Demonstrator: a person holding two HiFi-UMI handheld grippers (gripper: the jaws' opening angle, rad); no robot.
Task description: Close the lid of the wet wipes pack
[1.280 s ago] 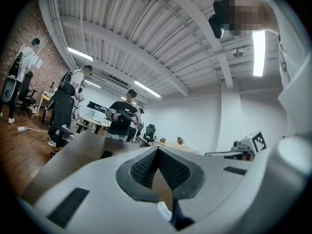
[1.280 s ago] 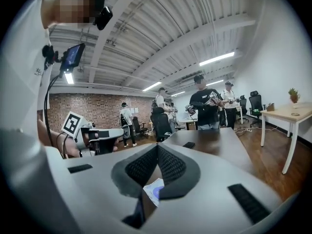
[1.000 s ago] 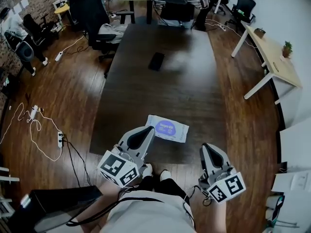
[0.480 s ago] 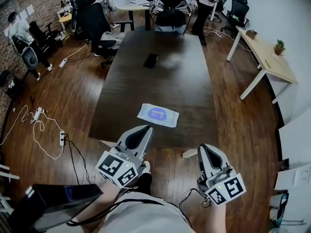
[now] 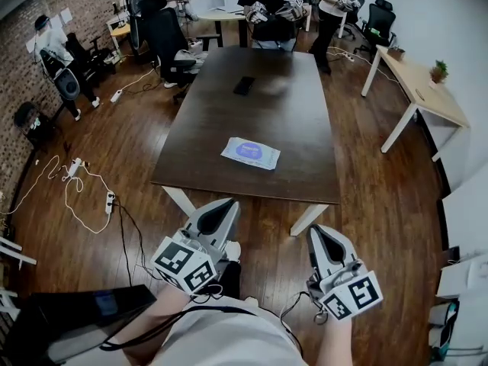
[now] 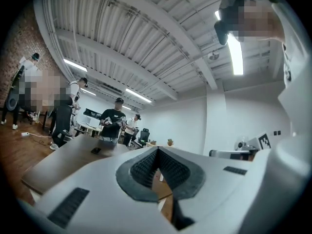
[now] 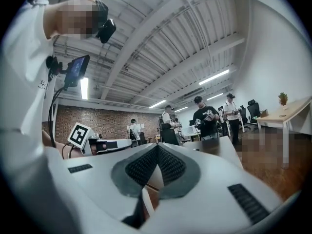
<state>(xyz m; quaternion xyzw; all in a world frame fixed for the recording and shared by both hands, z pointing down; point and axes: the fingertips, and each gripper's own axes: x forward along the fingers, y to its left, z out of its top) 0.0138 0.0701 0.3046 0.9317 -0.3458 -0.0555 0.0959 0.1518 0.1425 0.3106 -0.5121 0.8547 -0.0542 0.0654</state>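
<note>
The wet wipes pack, white with a blue oval on top, lies flat near the front end of the dark table. Both grippers hang over the wooden floor, well short of the table's near edge. My left gripper is shut with nothing between its pads; in the left gripper view its tips meet. My right gripper is also shut and empty, its tips pressed together in the right gripper view. The pack is too small to tell how its lid stands.
A black phone lies at the table's far end. Office chairs and several people stand beyond. A pale desk with a plant is at the right. Cables and a power strip lie on the floor at the left.
The table and the pack have slid up and away in the head view. Both grippers, earlier over the table's near edge, now hang over the floor. Their jaws stay shut.
</note>
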